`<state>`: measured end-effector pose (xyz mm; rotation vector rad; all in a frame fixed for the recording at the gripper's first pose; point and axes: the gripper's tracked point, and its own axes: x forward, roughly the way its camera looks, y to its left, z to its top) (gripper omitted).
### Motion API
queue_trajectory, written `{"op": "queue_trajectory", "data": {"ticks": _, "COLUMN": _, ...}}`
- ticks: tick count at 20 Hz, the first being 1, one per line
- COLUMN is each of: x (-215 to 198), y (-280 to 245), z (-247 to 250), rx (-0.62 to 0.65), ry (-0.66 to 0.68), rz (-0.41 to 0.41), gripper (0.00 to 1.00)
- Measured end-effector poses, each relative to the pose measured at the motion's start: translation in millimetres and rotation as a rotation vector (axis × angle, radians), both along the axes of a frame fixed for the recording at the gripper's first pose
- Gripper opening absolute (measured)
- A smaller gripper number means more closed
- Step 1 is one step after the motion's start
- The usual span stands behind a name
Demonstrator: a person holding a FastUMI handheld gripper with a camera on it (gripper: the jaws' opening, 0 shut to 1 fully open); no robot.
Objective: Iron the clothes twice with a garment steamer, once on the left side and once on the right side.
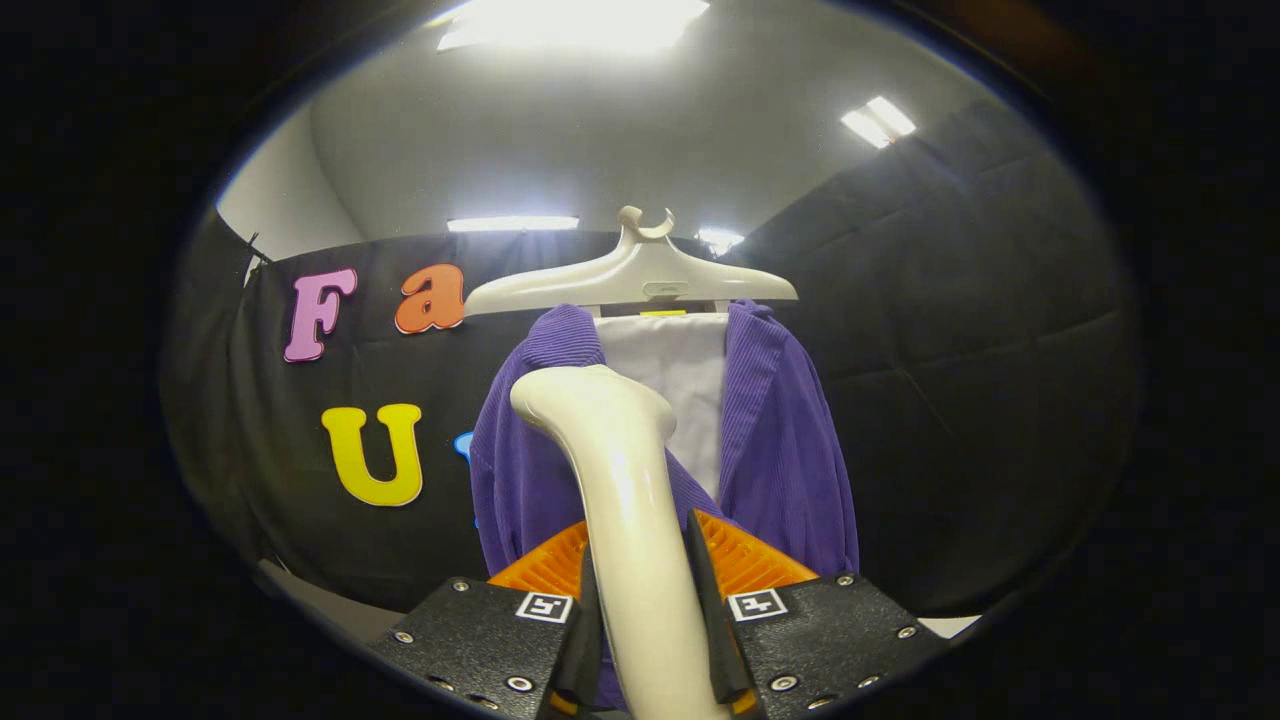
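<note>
**Steamer handle gripped, head against the purple garment**

We see the gripper [645, 640] closed around the cream, smooth plastic handle of the garment steamer [625, 520], with one finger pressing on each side of the handle, so the opening is only as wide as the handle itself. The handle rises from between the fingers and curves forward to a rounded top, which sits in front of the purple ribbed corduroy garment [790, 470]. We cannot tell whether the steamer head touches the fabric, since the handle hides that spot.

The garment hangs open at the front, just beyond the fingers, on a cream plastic hanger [640, 275] with a hooked top. Between its two purple front panels we see a white fabric panel [675, 370] under the hanger's bar. The steamer's top lies over the garment's left front panel as we look at it, near the edge of the white panel.

Behind the garment stands the booth's black cloth wall [950, 350], and above it a pale ceiling with bright light fixtures [570, 20].
</note>
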<state>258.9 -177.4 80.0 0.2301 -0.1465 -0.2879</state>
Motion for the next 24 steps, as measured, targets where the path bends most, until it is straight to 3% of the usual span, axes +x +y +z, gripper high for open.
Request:
{"op": "queue_trajectory", "data": {"ticks": 9, "x": 11, "y": 8, "z": -25, "rx": 0.02, "ry": 0.019, "rz": -0.024, "gripper": 0.42}}
{"op": "queue_trajectory", "data": {"ticks": 24, "x": -11, "y": 27, "z": -141, "rx": 0.012, "ry": 0.229, "rz": -0.009, "gripper": 0.42}}
